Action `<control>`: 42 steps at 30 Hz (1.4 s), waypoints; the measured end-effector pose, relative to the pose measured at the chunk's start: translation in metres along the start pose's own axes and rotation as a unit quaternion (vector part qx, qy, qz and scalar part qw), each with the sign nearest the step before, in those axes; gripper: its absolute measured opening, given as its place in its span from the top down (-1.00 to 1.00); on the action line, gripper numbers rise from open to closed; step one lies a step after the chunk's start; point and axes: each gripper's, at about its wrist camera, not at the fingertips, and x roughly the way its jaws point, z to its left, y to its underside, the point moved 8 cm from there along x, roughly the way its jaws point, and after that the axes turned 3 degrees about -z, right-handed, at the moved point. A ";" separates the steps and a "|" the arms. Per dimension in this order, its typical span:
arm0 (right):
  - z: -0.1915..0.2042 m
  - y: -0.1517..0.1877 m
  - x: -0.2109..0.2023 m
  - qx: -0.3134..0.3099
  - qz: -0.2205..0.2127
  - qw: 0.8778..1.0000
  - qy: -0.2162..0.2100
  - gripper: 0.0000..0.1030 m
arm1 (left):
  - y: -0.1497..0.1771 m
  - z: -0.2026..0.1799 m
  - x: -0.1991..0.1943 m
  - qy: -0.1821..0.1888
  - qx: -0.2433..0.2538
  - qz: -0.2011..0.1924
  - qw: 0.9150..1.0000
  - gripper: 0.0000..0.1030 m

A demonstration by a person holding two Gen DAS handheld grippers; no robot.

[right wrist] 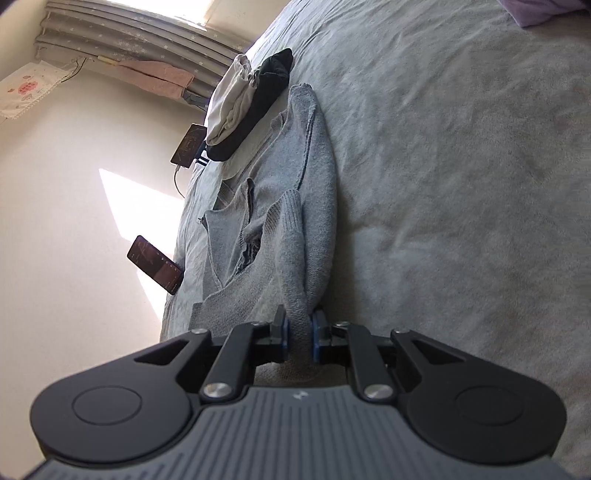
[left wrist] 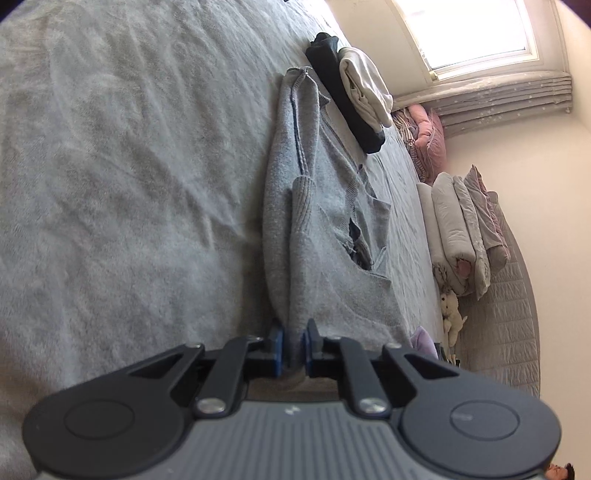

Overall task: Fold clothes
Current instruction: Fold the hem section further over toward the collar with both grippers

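Observation:
A grey knit sweater lies stretched out on the grey bed cover, partly folded, with a ribbed cuff resting on its middle. My left gripper is shut on a bunched edge of the sweater at its near end. In the right wrist view the same grey sweater runs away from me, and my right gripper is shut on a thick fold of it. The blue pads press the cloth from both sides.
A folded black garment with a white one on top sits beyond the sweater. Stacked bedding and a soft toy lie by the wall. Two phones lean at the bed's edge. A purple cloth lies at the corner.

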 end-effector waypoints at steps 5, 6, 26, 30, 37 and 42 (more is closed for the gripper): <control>0.000 0.022 -0.019 -0.024 0.020 0.999 0.005 0.72 | 0.022 0.006 -0.013 -0.010 0.014 0.023 1.000 0.80; 0.000 0.026 -0.021 -0.030 0.023 0.999 0.006 0.72 | 0.025 0.008 -0.013 -0.014 0.017 0.025 0.999 0.79; 0.016 -0.004 -0.003 -0.134 -0.095 0.986 0.040 0.10 | -0.021 -0.021 0.002 0.007 0.134 -0.112 0.985 0.32; 0.020 -0.004 0.018 -0.156 -0.093 0.982 0.050 0.10 | -0.026 -0.028 0.016 -0.009 0.155 -0.117 0.981 0.32; 0.021 0.000 0.043 -0.213 -0.091 0.970 0.076 0.83 | -0.031 -0.020 0.029 -0.032 0.169 -0.121 0.978 0.88; 0.035 -0.001 0.026 -0.243 -0.129 0.959 0.064 0.83 | -0.031 -0.027 0.014 0.001 0.193 -0.151 0.969 0.89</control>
